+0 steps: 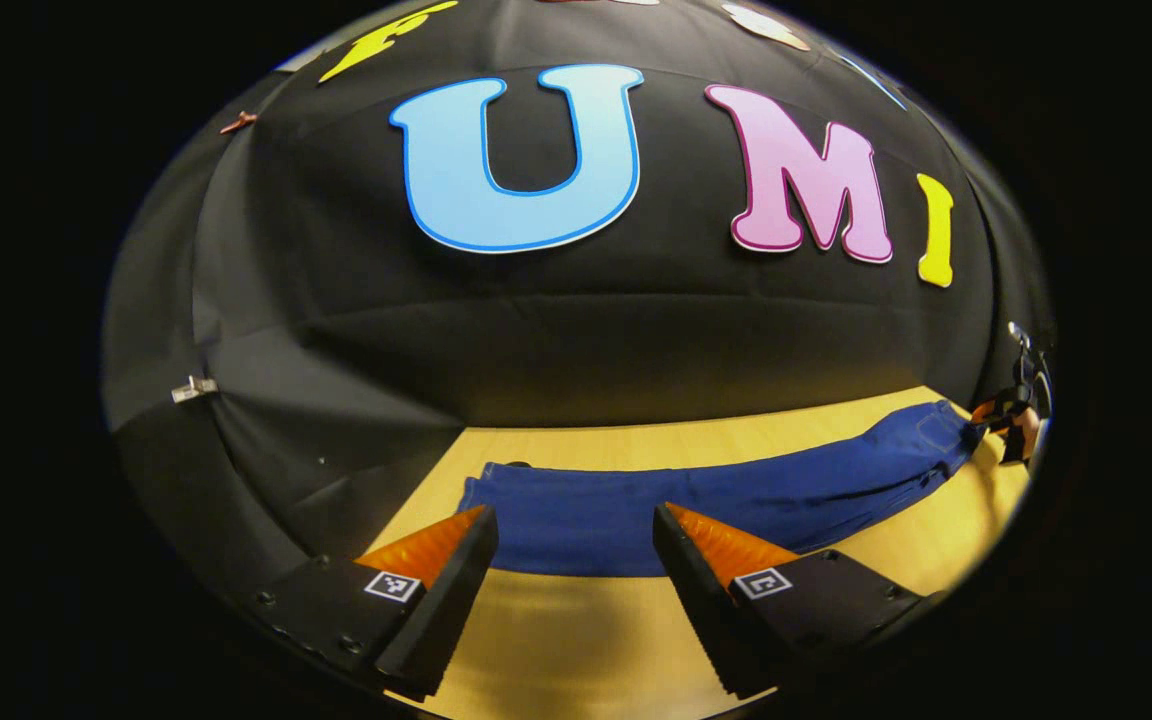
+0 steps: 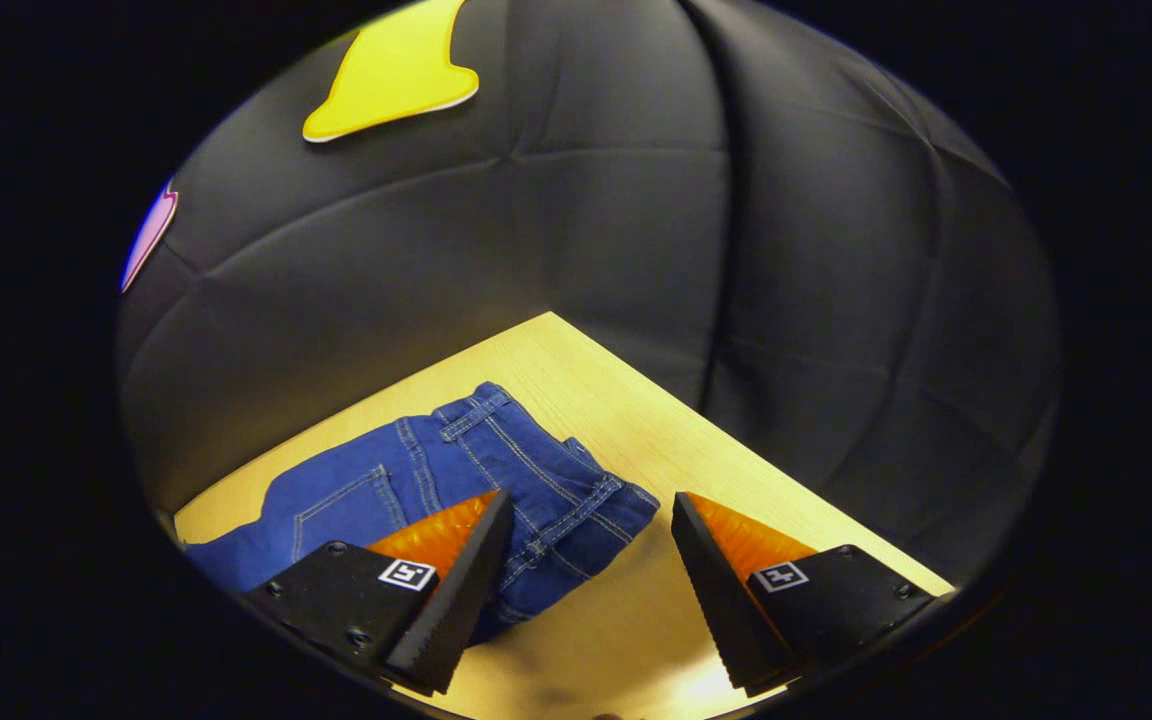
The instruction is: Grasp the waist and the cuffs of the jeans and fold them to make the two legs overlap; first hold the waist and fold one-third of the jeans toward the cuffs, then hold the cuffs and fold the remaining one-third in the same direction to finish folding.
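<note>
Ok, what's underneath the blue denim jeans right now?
The blue denim jeans lie flat on the light wooden table. Bare wood shows all around them; whatever sits beneath the cloth itself is covered.

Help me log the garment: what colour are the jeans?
Blue jeans with lighter stitching, clearest in the right gripper view.

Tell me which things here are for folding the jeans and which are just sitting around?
For the job:
- jeans, lying flat, waist end near the right gripper
- left gripper, open, above the table
- right gripper, open, near the waist

Just there:
- wooden table under the jeans
- black cloth wall behind
</note>
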